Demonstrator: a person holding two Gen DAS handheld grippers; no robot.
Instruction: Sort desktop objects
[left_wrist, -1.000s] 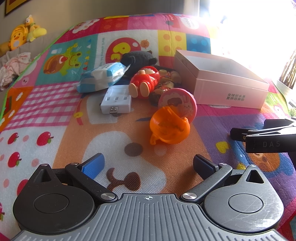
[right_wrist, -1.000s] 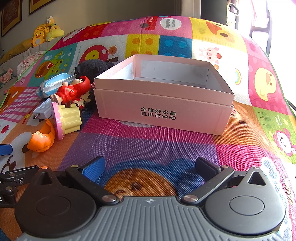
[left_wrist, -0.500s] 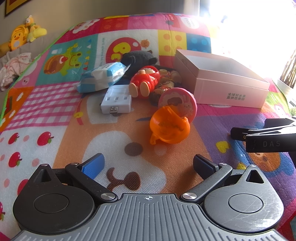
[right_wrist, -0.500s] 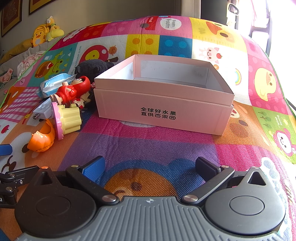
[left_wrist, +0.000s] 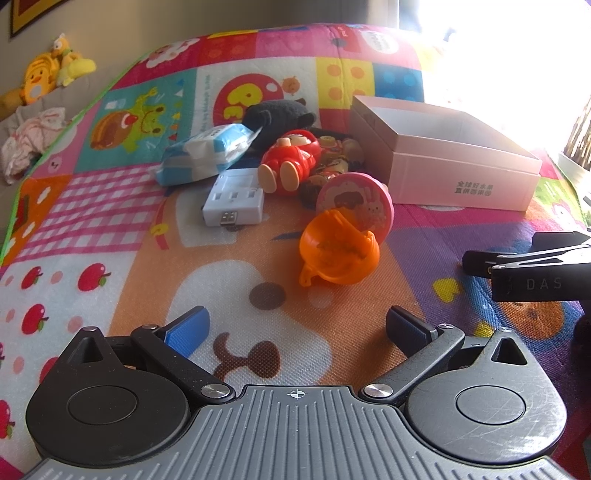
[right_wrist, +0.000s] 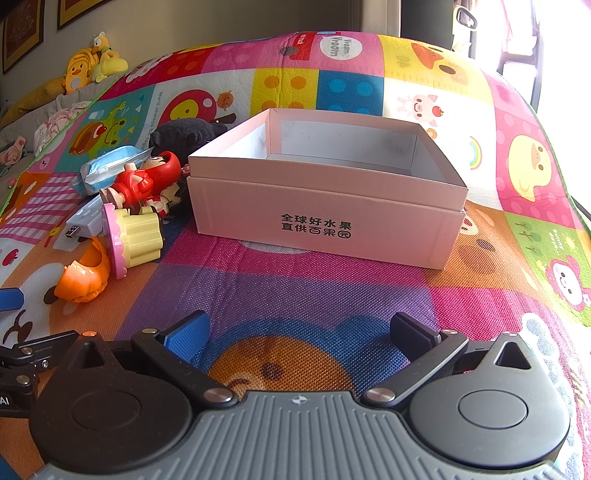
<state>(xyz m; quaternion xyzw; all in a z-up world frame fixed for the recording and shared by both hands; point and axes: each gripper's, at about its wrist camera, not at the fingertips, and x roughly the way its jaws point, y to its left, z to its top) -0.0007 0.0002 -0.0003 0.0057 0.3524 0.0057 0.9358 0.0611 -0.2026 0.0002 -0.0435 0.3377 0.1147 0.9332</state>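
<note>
An open pink box stands on the colourful play mat, empty inside. Left of it lies a pile: an orange plastic toy, a pink-topped yellow cup toy, a red doll, a white USB charger, a blue wipes pack and a black plush. My left gripper is open and empty, short of the orange toy. My right gripper is open and empty, in front of the box.
The right gripper's fingers show at the right edge of the left wrist view. Yellow plush toys and crumpled clothes lie beyond the mat's far left edge. Bright window light washes out the far right.
</note>
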